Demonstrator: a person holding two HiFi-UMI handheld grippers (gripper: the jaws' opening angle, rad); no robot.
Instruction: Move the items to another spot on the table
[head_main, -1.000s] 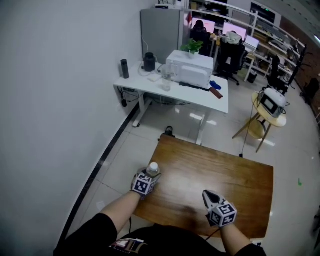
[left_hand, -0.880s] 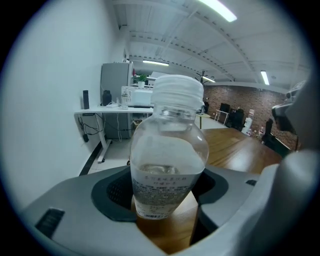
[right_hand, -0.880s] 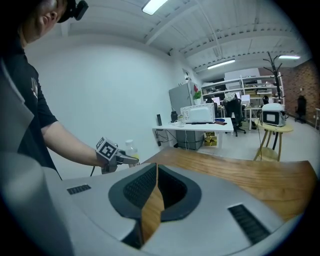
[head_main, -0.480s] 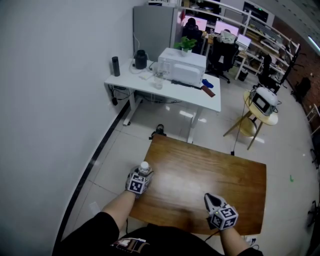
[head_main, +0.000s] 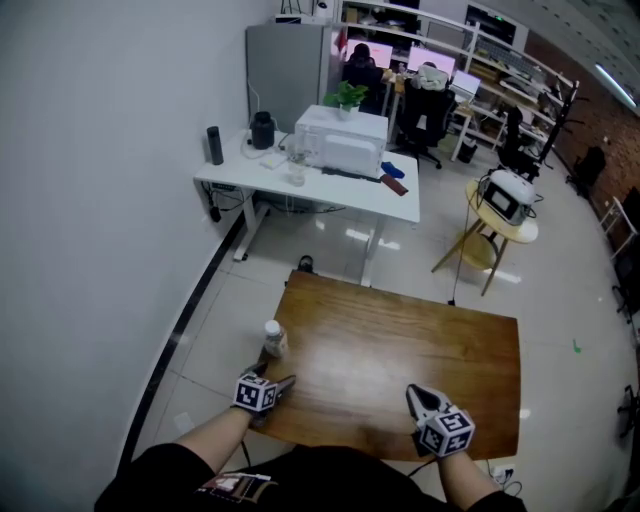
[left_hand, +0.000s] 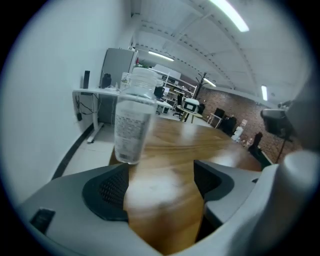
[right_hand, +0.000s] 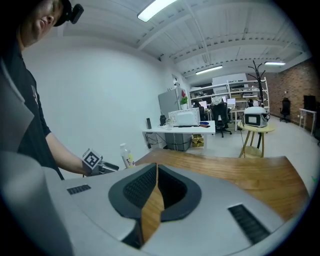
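Observation:
A small clear bottle (head_main: 274, 338) with a white cap stands upright near the left edge of the brown wooden table (head_main: 440, 340). My left gripper (head_main: 270, 384) sits just behind it, toward me, and its jaws are opening with nothing between them. In the left gripper view the bottle (left_hand: 132, 120) rises ahead of the spread jaws of the left gripper (left_hand: 160, 170), slightly to the left and apart from both pads. My right gripper (head_main: 419, 397) rests over the table's near edge, shut and empty. The right gripper view shows the bottle (right_hand: 126, 156) beside the left gripper (right_hand: 109, 167).
Beyond the table stands a white desk (head_main: 310, 185) carrying a white machine, a plant, a black flask and a dark jug. A round yellow side table (head_main: 497, 210) with a small appliance is at the right. A white wall (head_main: 90, 200) runs along the left.
My left gripper has let go of the bottle and drawn back toward me, with its jaws spread. The bottle stays standing near the table's left edge. The right gripper has hardly moved.

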